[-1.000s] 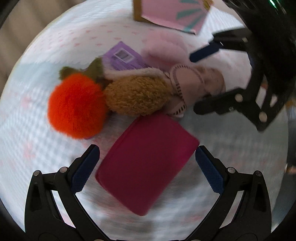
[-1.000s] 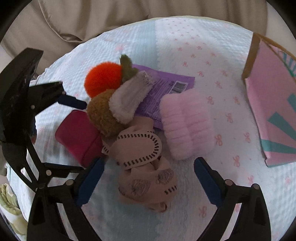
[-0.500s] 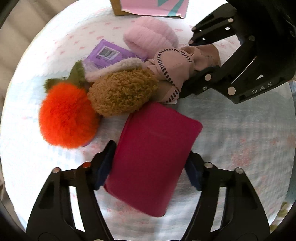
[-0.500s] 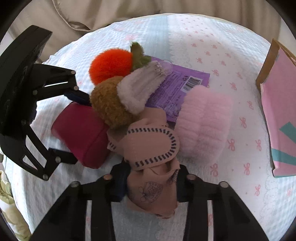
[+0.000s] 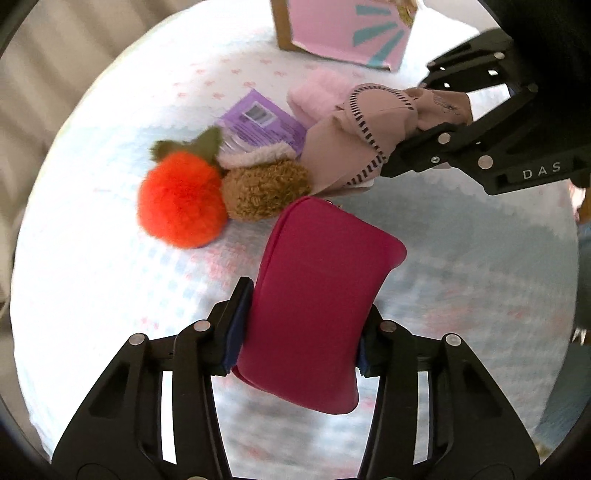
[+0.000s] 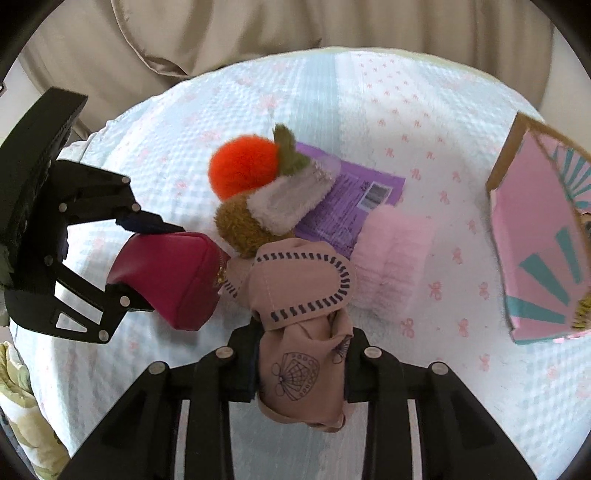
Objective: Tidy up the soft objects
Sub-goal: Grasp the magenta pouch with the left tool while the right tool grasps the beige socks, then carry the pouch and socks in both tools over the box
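My left gripper (image 5: 301,332) is shut on a magenta pouch (image 5: 321,295) and holds it above the bedspread; it also shows in the right wrist view (image 6: 173,277). My right gripper (image 6: 301,362) is shut on a beige stitched cloth bundle (image 6: 299,317), seen in the left wrist view (image 5: 369,140) lifted off the pile. On the bed lie an orange fluffy ball with green leaves (image 5: 181,203), a brown fuzzy plush (image 5: 264,190), a pink fluffy item (image 6: 395,258) and a purple packet (image 6: 351,206).
A pink box with teal stripes (image 6: 543,258) stands at the right; it shows at the top of the left wrist view (image 5: 347,29). A beige duvet (image 6: 258,37) lies behind the white bedspread (image 6: 424,110). A floral fabric (image 6: 18,417) sits at the lower left.
Both grippers closed: the left on the magenta pouch, the right on the beige cloth bundle. Both items have risen off the pile.
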A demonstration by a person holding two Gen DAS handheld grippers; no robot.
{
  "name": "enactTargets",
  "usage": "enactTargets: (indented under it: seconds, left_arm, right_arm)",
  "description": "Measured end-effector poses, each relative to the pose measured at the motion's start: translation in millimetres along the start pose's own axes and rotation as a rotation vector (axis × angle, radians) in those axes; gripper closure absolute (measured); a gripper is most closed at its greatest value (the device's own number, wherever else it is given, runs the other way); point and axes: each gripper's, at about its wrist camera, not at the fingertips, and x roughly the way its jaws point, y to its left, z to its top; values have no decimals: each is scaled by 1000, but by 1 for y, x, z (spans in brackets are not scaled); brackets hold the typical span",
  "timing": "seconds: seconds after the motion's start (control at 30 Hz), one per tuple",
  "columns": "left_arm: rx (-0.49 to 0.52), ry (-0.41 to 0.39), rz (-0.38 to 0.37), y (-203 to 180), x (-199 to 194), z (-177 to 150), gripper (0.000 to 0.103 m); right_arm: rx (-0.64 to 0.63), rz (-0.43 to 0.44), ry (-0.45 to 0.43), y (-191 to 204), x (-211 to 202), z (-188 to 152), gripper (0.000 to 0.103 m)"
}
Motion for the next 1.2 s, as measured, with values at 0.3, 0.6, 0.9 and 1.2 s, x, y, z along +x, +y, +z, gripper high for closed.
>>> enactTargets:
  seconds: [0.3, 0.6, 0.9, 1.2]
  left_arm:
    - [-191, -62, 65, -3, -91, 1, 60]
    - [-412, -160, 188, -13, -204, 29, 60]
    - [-667, -250, 219, -42, -282, 67, 60]
    - [-823, -266, 269, -70, -302, 108, 60]
  right_arm:
    - [-17, -6, -68, 10, -83, 18, 74]
    - [-37, -8, -131, 23, -186, 46, 74]
    - [-77, 0, -193, 17, -270, 61, 74]
    - [-62, 53, -230, -28, -309, 70, 74]
